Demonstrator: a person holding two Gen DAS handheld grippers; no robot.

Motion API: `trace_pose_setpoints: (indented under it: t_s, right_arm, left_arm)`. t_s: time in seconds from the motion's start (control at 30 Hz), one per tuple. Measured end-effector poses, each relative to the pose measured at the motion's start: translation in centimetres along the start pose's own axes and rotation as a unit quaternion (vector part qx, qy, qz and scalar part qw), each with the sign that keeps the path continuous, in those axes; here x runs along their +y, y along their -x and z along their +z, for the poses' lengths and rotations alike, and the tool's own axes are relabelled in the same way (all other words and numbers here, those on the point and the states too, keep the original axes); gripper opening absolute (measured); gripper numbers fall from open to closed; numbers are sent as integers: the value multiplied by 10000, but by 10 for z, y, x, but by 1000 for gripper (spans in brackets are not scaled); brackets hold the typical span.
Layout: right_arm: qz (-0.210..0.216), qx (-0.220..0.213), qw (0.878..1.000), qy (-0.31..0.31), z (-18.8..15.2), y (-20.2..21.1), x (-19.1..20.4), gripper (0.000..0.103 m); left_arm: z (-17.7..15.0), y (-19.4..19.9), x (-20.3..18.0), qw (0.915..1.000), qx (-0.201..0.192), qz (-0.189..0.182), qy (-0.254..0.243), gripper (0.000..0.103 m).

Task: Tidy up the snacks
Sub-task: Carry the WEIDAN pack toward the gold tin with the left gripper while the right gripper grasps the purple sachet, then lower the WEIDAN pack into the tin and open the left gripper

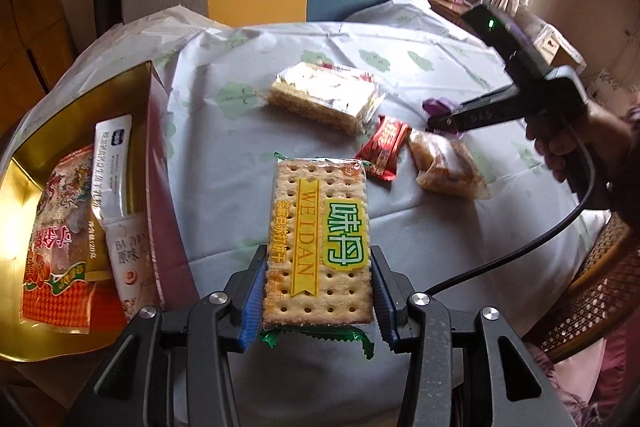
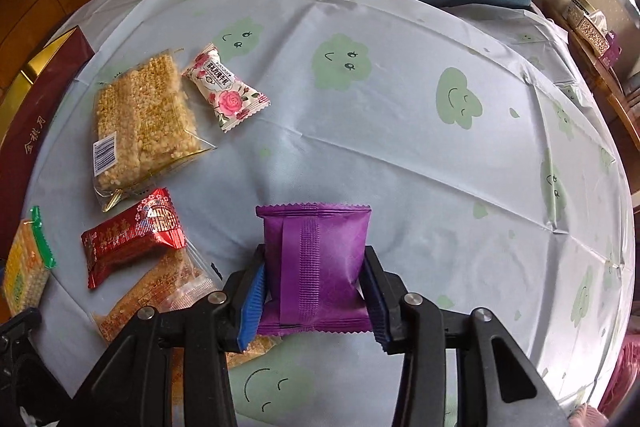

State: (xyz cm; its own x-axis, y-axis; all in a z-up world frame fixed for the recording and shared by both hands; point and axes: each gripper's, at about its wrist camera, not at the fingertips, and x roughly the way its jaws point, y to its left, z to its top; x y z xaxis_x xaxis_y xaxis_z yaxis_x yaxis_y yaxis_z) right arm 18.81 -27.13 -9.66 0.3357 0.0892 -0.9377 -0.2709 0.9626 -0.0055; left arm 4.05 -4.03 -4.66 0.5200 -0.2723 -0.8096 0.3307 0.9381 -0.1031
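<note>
The left gripper point(image 1: 318, 291) pinches a cracker pack point(image 1: 318, 247) by its long edges, blue pads pressed on both sides near the pack's near end, so most of the pack juts forward past the fingertips, label up, above the tablecloth point(image 1: 400, 227). To its left sits the open gold-lined box point(image 1: 150, 131), with an orange-red bag point(image 1: 60, 227) and a white sachet point(image 1: 114, 167) already inside. The right gripper point(image 2: 314, 295) is closed on a purple packet point(image 2: 316, 263), squeezing its sides; the packet stands between the fingers with its back seam facing the camera and its crimped top edge beyond the tips. In the left wrist view that gripper reaches in from the right, held over the table. On the cloth to its left lie a red candy wrapper point(image 2: 134, 235), a puffed-grain bar point(image 2: 140, 123), a rose-print sweet point(image 2: 226, 87) and another clear-wrapped grain bar point(image 2: 160, 291) just beside the fingers.
</note>
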Motion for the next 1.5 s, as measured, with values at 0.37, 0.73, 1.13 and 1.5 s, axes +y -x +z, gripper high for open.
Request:
trace_pose_setpoints:
  t_s: [0.37,0.73,1.13,1.5]
  right_arm:
    - [-146,-65,9998,153,-6,9,16,44]
    - [-209,-78,9995,219,-6,7,25,44]
    - [-270,-87,9992,273,-8,11,25,44]
    - [-256,-72,9994,203,-7,13,24,43]
  left_arm:
    - [18,65,98,9839,-732,451,1568,47]
    - [-14,34,149,9649,-157,984,2429,50]
    - [-22,52,143,9592,-321,1517,2366,50]
    - [-24,67,134,9596,-448,1744,2164,50]
